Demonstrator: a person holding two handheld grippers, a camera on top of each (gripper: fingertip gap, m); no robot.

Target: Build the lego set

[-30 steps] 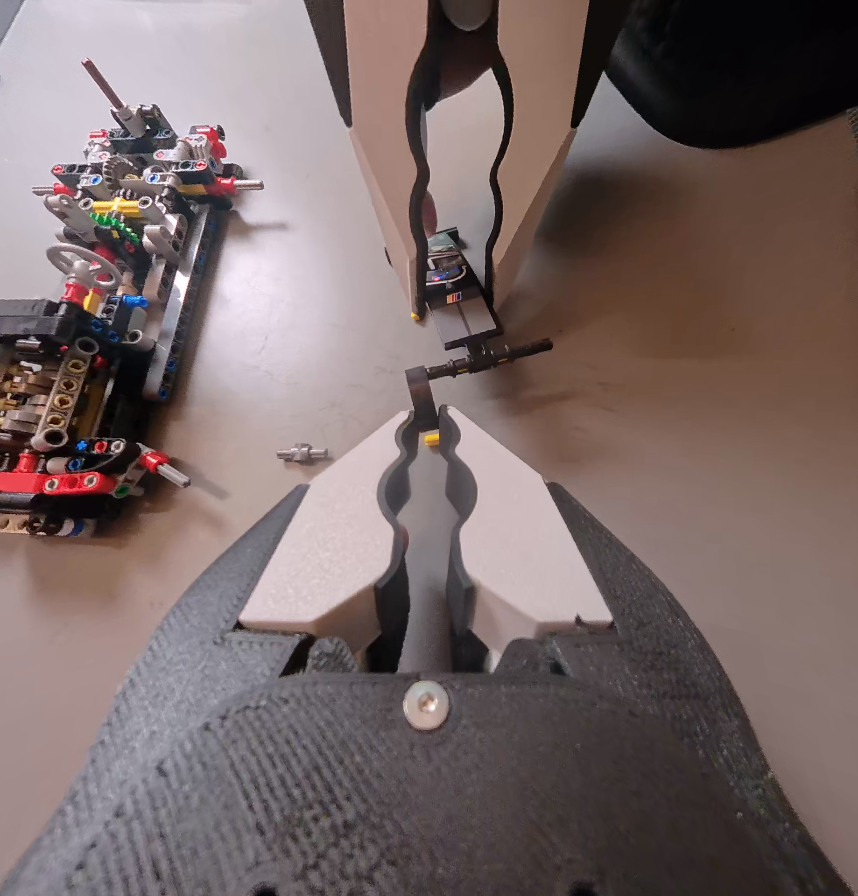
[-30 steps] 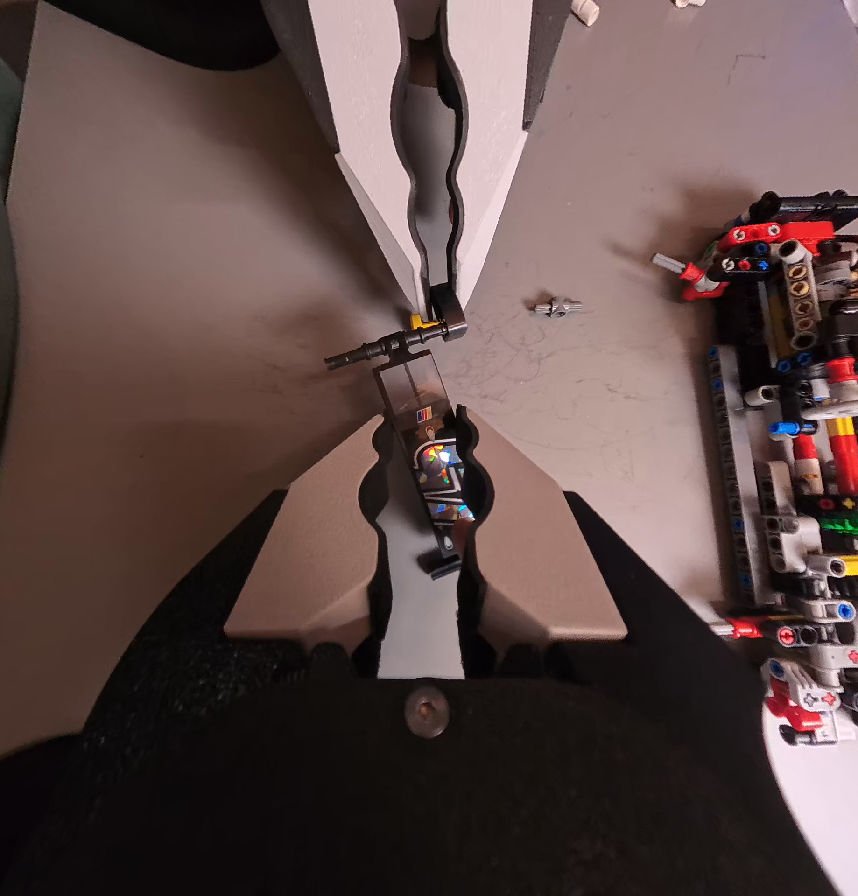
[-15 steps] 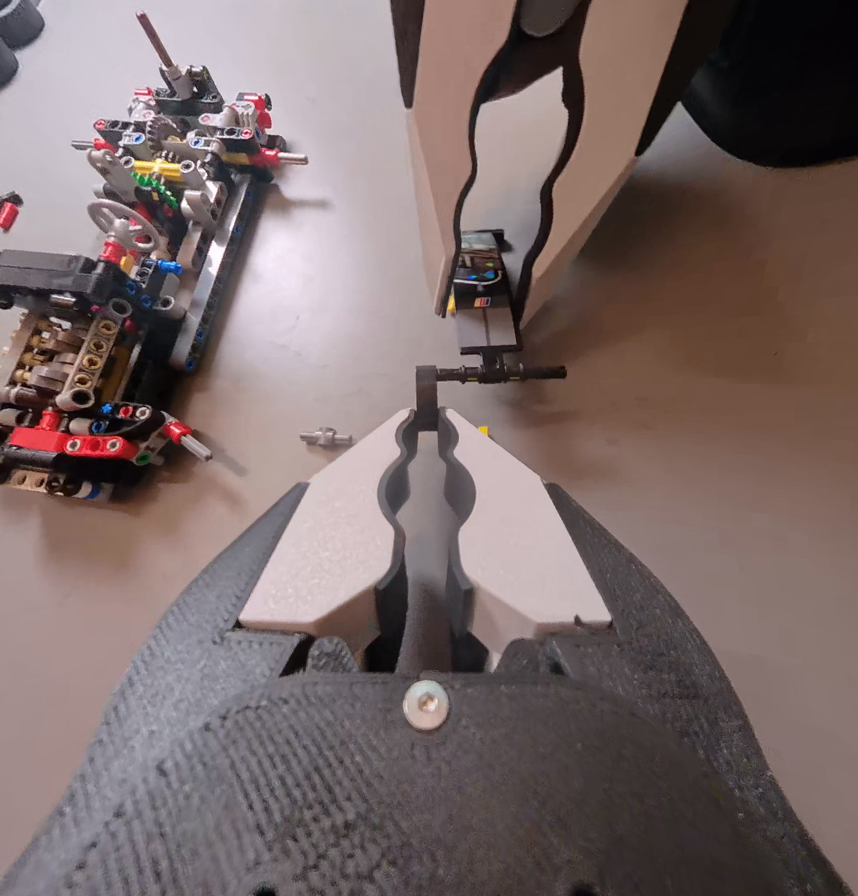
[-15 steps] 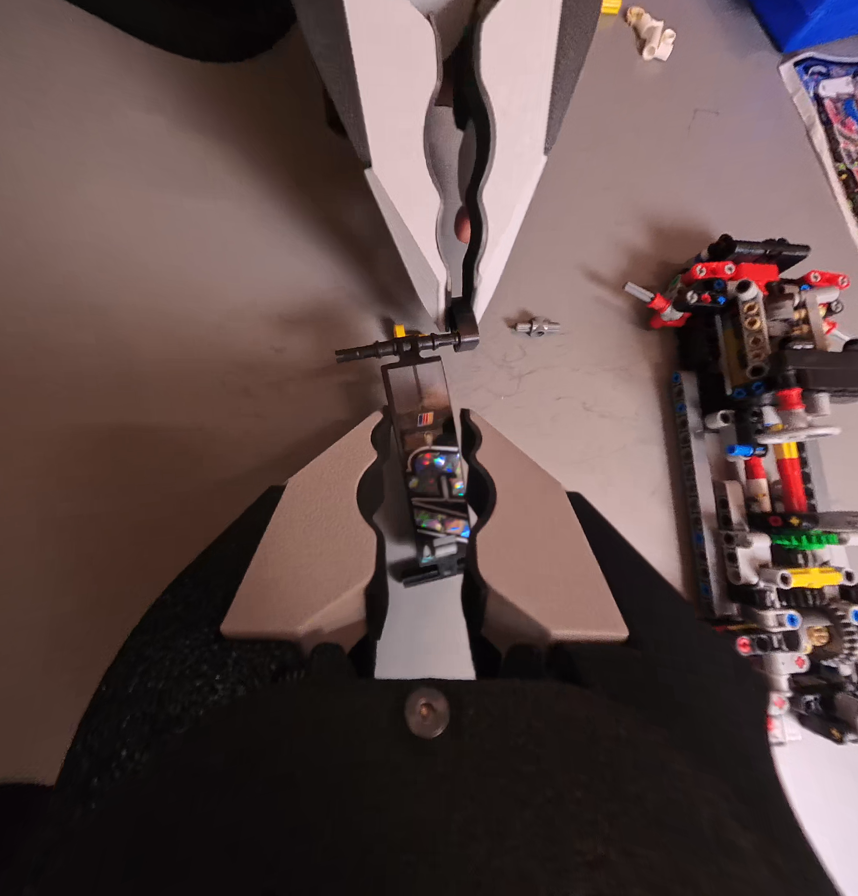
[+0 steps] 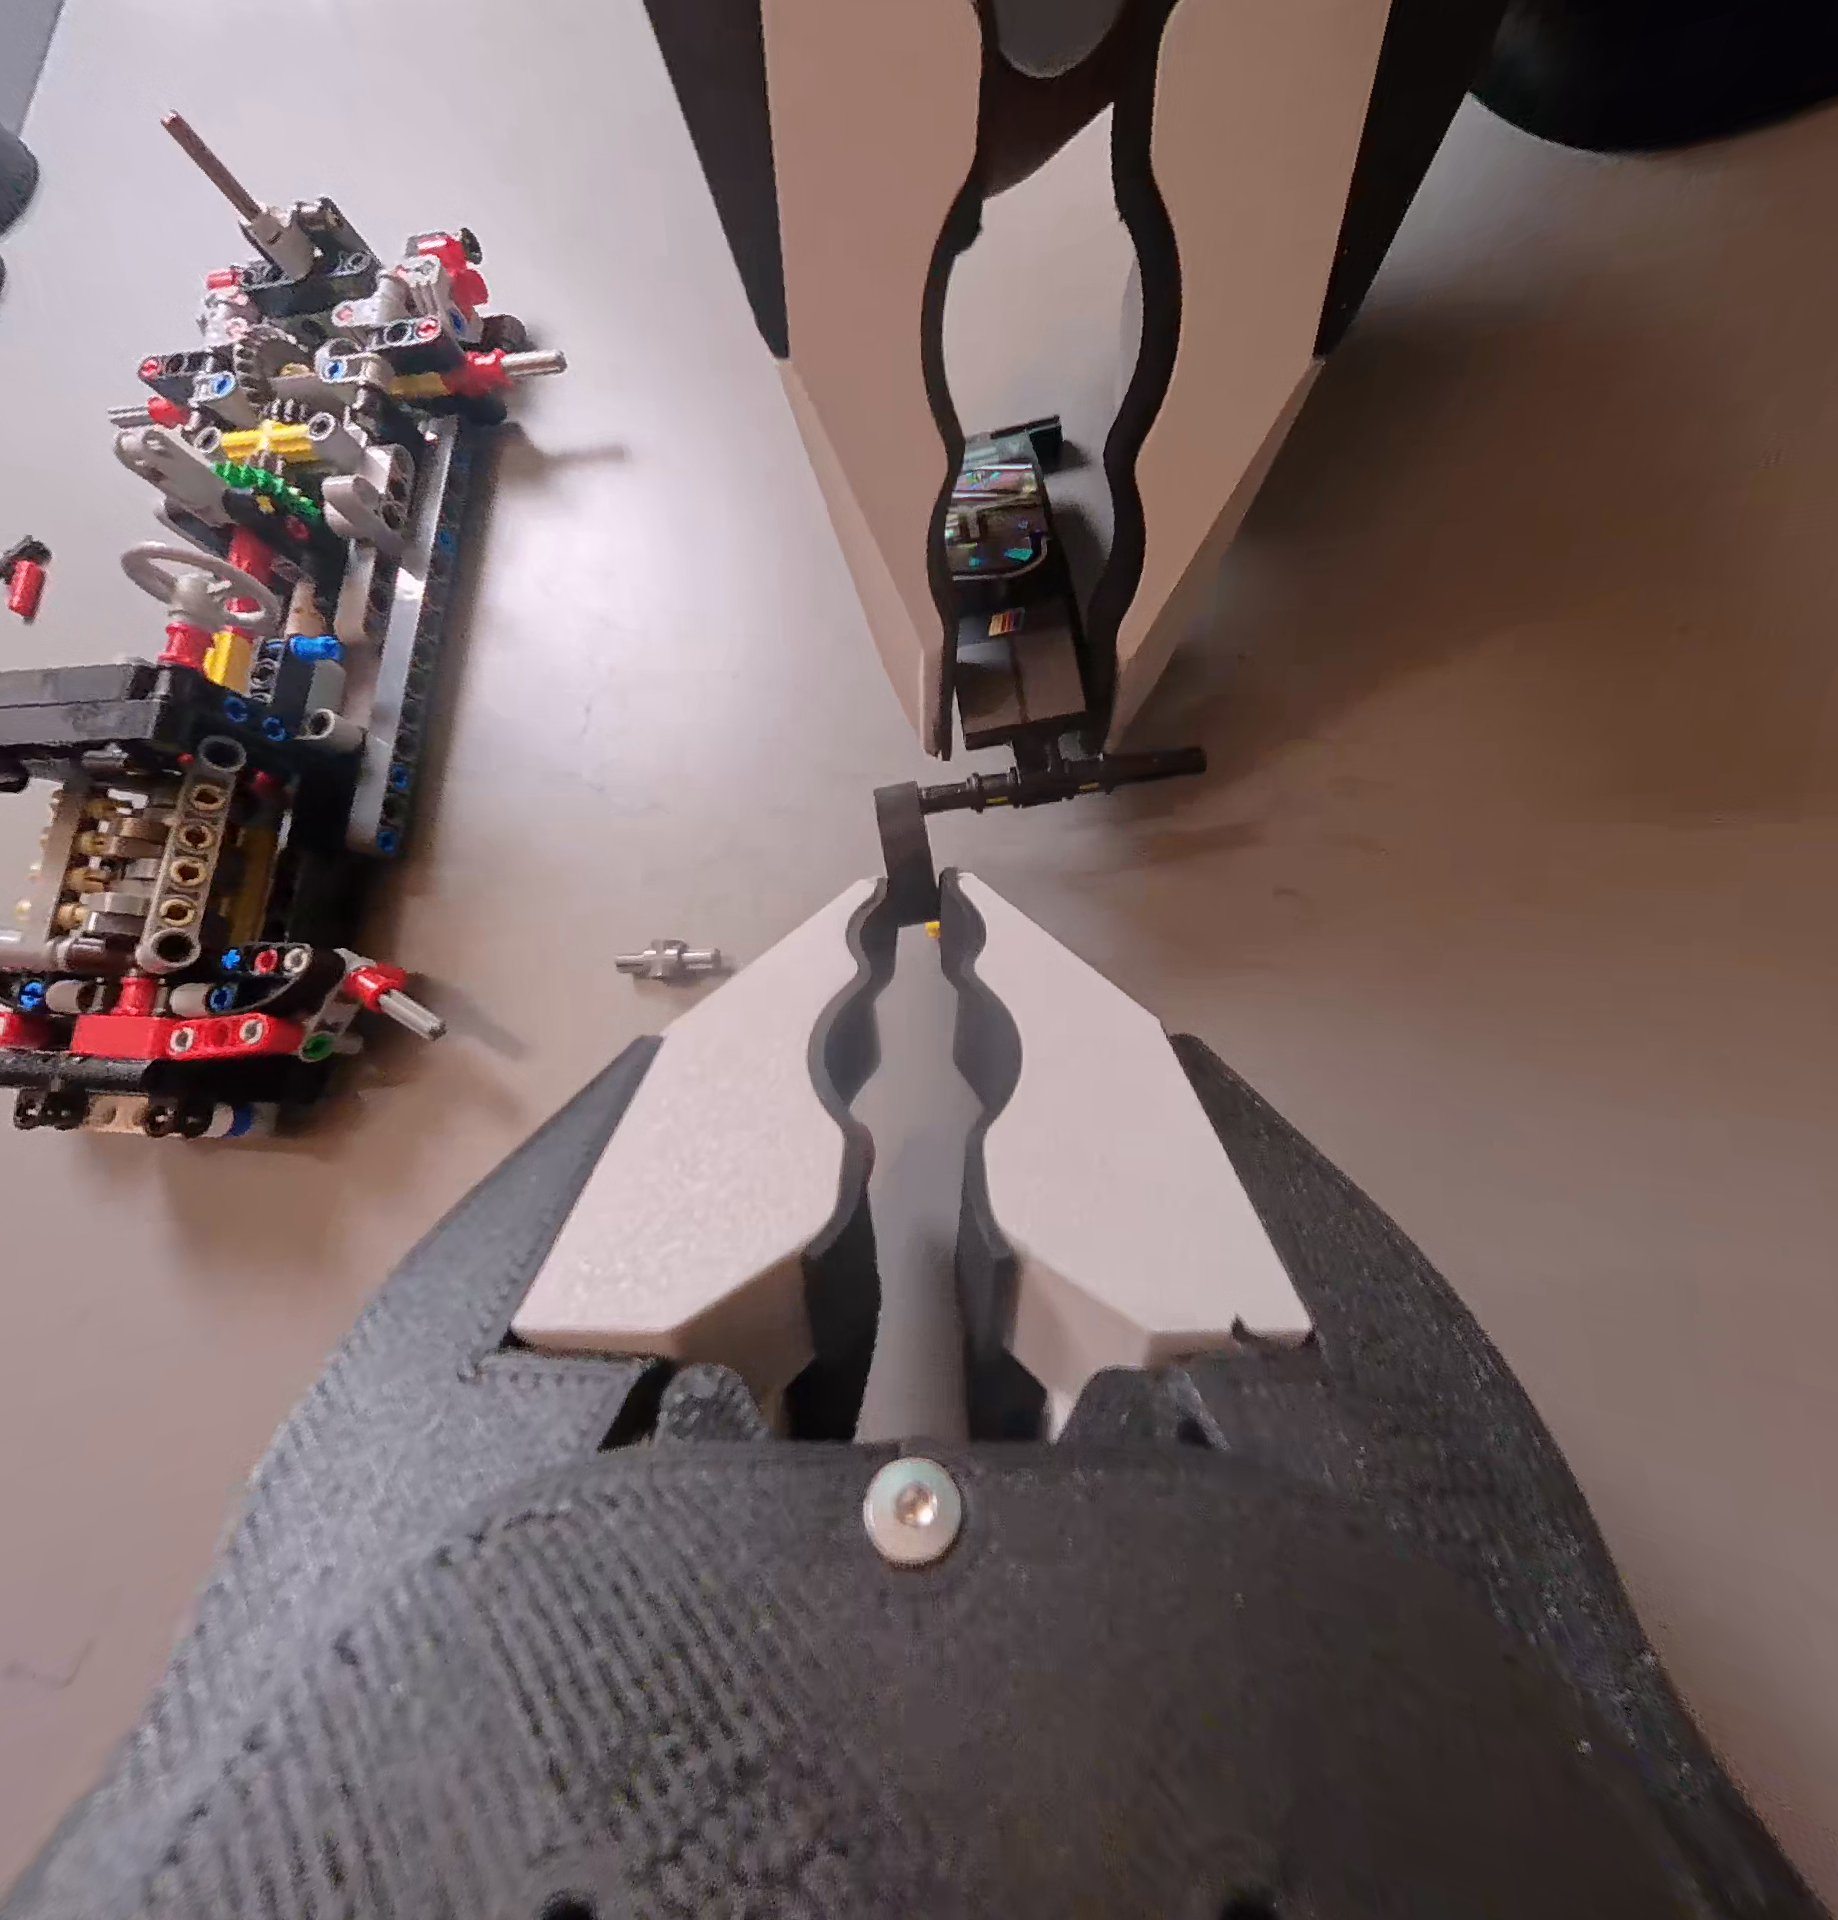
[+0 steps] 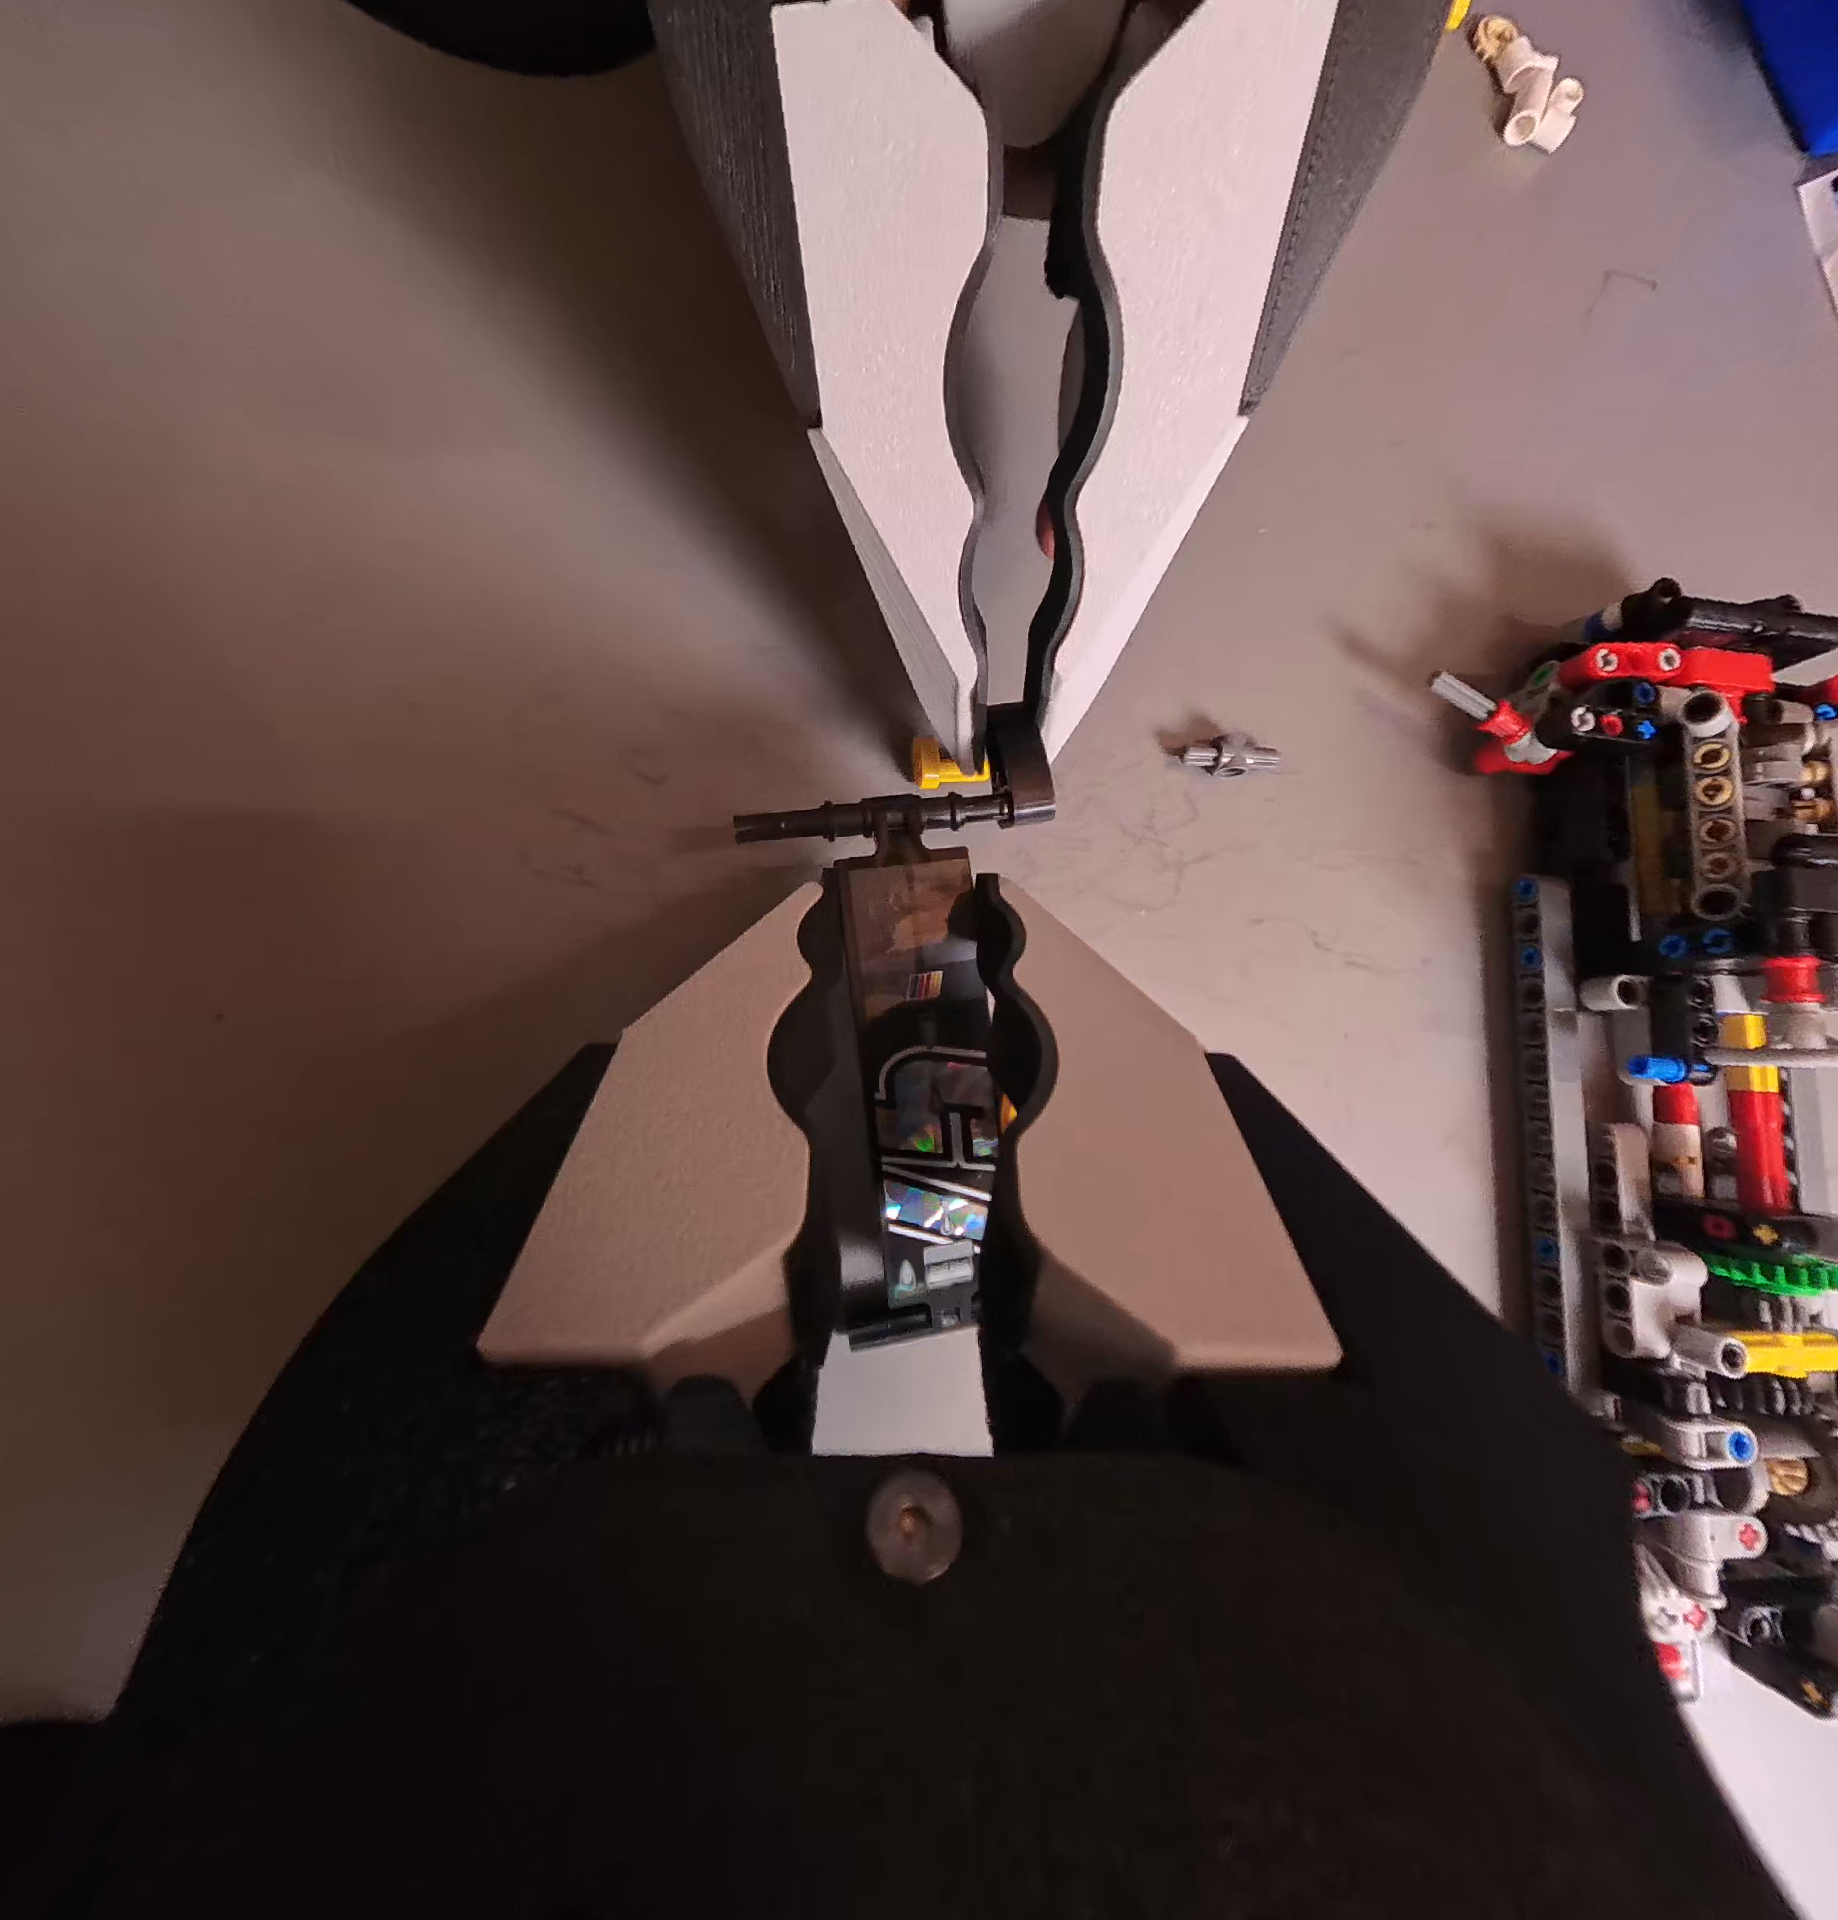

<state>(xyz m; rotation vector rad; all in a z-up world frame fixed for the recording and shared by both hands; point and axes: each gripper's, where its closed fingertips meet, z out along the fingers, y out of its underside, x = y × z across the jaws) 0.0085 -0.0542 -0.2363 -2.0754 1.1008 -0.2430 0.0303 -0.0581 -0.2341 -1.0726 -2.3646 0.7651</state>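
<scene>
- The black panel (image 6: 910,1081) sits clamped in the right gripper (image 6: 899,904); its axle (image 6: 873,821) joins a black arm (image 6: 1019,764) pinched by the left gripper (image 5: 910,899).
- Only the right wrist view shows the yellow pin (image 6: 941,764) clearly.
- The chassis (image 5: 219,665) lies left on the tabletop (image 5: 1517,1039), with a grey connector (image 5: 671,958) between.

The chassis (image 6: 1725,1091) is cut by the right edge in the right wrist view. The yellow pin (image 5: 931,928) is mostly hidden between the left gripper (image 5: 910,899) fingers.
</scene>
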